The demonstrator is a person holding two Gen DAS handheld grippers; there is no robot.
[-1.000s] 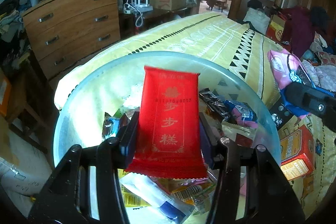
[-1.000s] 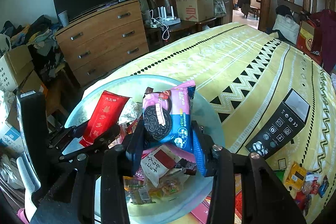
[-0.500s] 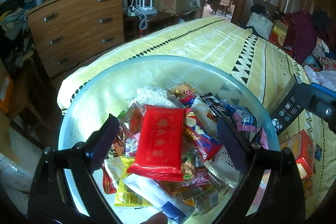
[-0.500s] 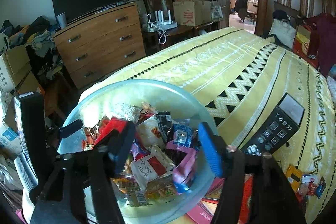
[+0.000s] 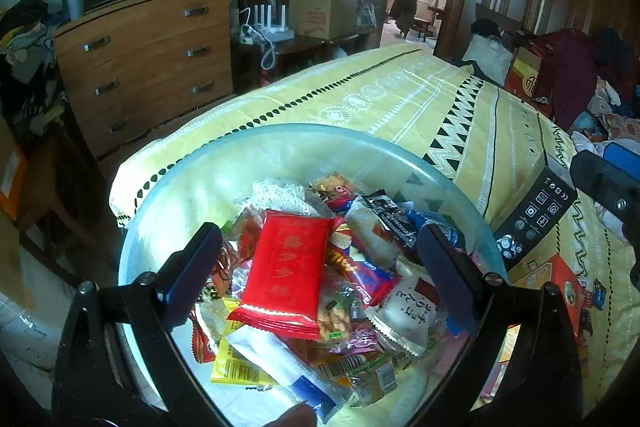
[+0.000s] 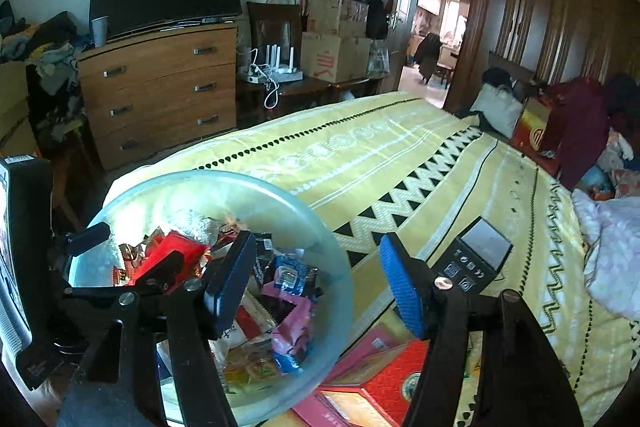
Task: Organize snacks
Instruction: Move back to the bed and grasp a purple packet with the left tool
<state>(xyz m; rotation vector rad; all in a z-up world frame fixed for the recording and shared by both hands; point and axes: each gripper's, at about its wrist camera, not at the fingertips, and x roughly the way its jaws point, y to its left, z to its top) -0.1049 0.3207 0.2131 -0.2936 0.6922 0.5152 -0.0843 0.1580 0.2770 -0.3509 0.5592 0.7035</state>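
A large glass bowl (image 5: 168,195) full of snack packets stands on the yellow patterned cloth; it also shows in the right wrist view (image 6: 320,227). A red packet (image 5: 286,269) lies on top of the pile. A pink and blue cookie packet (image 6: 292,291) lies in the bowl too. My left gripper (image 5: 320,267) is open and empty over the bowl. My right gripper (image 6: 320,279) is open and empty above the bowl's right rim.
A black boxed device (image 6: 474,261) lies on the cloth to the right of the bowl. Red boxes (image 6: 384,383) lie at the front. A wooden drawer chest (image 6: 160,95) with a TV stands behind. Clothes pile up at the far right.
Both grippers opened. The red packet dropped from my left gripper into the bowl, and the cookie packet dropped from my right. The right gripper has shifted right.
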